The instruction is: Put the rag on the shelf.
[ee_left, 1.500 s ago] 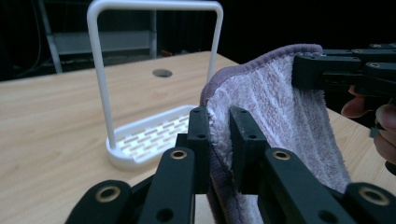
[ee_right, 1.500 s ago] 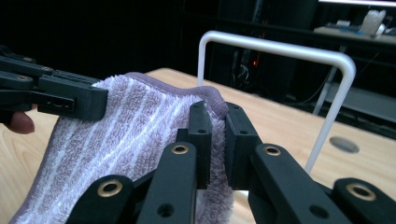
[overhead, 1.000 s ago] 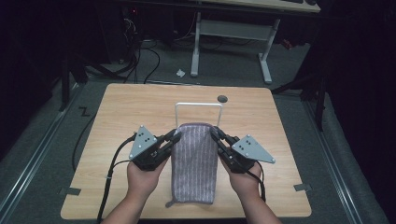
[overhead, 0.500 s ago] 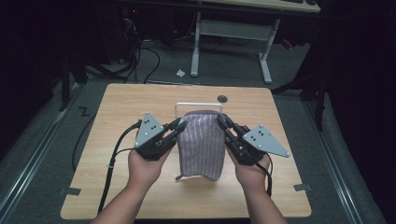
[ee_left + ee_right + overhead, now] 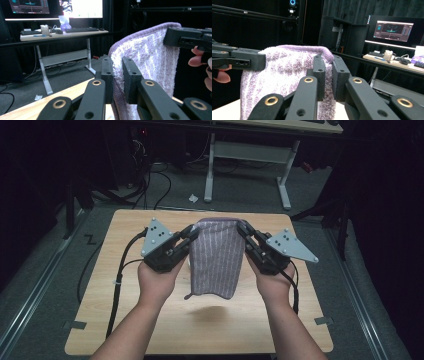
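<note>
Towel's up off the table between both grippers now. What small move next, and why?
Probably carry it forward, keeping both grips. The purple towel hangs from its top corners, pinched by the left gripper and right gripper, its lower edge off the wooden table. What it should land on isn't visible.

Both forearms are bare, no sleeves. The left gripper [image 5: 192, 231] and right gripper [image 5: 242, 227] are black, each topped by a grey three-cornered plate dotted with small dark holes. A black cable trails back from each. Up close, the linkage arms carry brass-ringed pivots (plus plain screw holes) behind flat rectangular jaws
</note>
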`<state>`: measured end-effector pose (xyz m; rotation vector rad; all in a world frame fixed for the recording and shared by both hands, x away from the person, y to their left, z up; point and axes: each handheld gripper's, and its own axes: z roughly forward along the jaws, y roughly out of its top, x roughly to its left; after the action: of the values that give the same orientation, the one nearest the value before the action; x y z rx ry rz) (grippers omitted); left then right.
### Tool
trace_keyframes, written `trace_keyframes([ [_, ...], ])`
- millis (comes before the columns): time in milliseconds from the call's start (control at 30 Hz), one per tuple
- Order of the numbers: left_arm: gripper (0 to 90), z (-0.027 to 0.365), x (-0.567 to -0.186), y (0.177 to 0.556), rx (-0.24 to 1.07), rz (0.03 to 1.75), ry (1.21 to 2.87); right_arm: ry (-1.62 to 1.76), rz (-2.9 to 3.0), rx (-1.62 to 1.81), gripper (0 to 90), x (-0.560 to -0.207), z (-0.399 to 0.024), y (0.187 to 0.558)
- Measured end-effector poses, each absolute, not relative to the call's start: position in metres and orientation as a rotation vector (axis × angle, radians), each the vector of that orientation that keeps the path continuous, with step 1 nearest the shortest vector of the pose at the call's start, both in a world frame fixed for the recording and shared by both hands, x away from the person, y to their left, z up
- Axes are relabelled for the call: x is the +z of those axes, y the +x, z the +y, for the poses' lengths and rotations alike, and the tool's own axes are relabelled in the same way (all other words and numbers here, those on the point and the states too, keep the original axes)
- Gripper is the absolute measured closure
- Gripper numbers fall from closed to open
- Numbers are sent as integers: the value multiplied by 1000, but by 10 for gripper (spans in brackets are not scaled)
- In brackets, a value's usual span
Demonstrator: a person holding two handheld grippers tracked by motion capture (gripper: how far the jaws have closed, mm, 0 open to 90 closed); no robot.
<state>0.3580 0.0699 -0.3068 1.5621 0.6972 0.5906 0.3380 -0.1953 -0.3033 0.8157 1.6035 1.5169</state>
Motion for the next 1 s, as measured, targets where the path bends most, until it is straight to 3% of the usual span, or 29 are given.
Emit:
trace_keyframes([
  [500, 807, 64, -303, 394, 624, 713, 1553, 860, 1603, 1492, 835, -291, -193, 372],
  [1000, 806, 54, -311, 447, 640, 701, 1584, 931, 1608, 1458, 834, -300, -199, 420],
])
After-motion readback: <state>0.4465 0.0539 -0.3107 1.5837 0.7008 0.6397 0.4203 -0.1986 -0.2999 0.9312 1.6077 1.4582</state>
